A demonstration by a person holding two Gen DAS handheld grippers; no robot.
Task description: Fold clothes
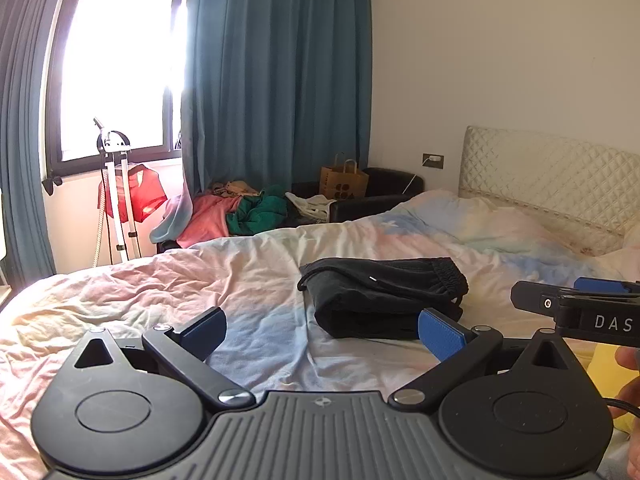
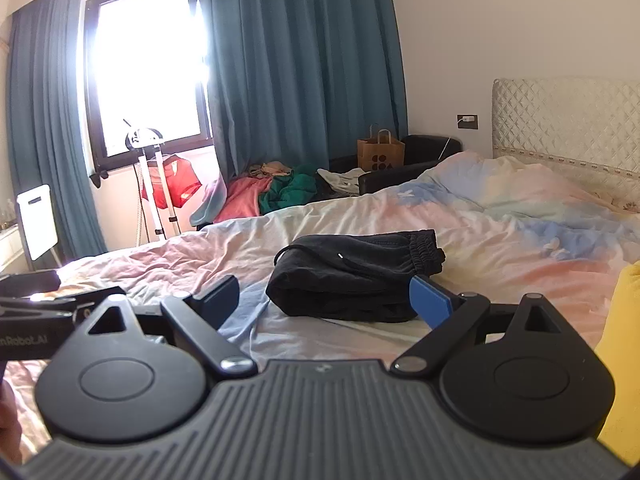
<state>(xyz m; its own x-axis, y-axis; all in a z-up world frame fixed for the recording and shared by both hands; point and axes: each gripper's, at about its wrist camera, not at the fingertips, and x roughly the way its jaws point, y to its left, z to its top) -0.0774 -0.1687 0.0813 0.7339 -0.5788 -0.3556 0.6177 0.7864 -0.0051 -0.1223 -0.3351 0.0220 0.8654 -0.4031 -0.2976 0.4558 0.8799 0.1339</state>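
The black pants (image 1: 382, 296) lie folded in a soft pile near the middle of the bed (image 1: 160, 292), with the stretchy waistband toward the headboard end. Both the left claw (image 1: 322, 330) and the right claw (image 2: 324, 300) are wide open and hold nothing. The cloth looks light and floppy, so I would pinch it at 2 corners of the thick folded edge.

Ahead of the gripper lies a bed (image 2: 520, 216) under a rumpled pastel cover, its quilted cream headboard (image 2: 568, 120) against a plain white wall (image 2: 500, 32) to the far right. Beyond the bed to the left, a dark-framed window (image 2: 148, 64) admits glaring daylight between teal curtains (image 2: 304, 64). Below it stand a white stand (image 2: 154, 184) and a black armchair (image 2: 400, 168) bearing a brown paper bag (image 2: 380, 154).
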